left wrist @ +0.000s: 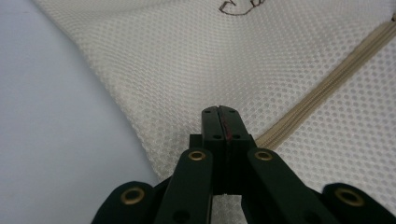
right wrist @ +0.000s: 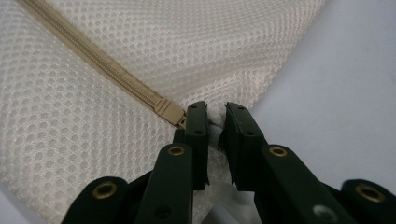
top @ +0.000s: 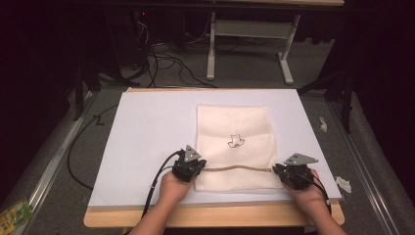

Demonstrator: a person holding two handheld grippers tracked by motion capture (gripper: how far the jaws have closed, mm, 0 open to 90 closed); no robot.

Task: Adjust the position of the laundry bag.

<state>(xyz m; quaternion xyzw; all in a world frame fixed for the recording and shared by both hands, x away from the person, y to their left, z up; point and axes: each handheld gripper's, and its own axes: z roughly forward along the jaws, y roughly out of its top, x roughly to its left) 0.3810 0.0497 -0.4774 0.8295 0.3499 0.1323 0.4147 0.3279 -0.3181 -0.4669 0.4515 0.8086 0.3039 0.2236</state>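
Note:
A white mesh bag (top: 235, 127) lies flat on the white board (top: 147, 137), with a beige zipper (top: 237, 169) running across its near end. My left gripper (top: 199, 169) sits at the zipper's left end. Its jaws are pressed together (left wrist: 219, 114) over the mesh (left wrist: 187, 60), right where the zipper (left wrist: 336, 79) ends; nothing shows between them. My right gripper (top: 275, 170) is at the zipper's right end, shut (right wrist: 215, 114) on a fold of the bag's mesh (right wrist: 93, 116), just beside the zipper slider (right wrist: 169, 111).
A small dark outline drawing (top: 235, 142) marks the middle of the bag. The board rests on a wooden table (top: 210, 215). Cables (top: 166, 61) and a white table frame (top: 249, 29) lie beyond. White scraps (top: 343, 184) sit at the right and a green packet (top: 12, 215) at the bottom left.

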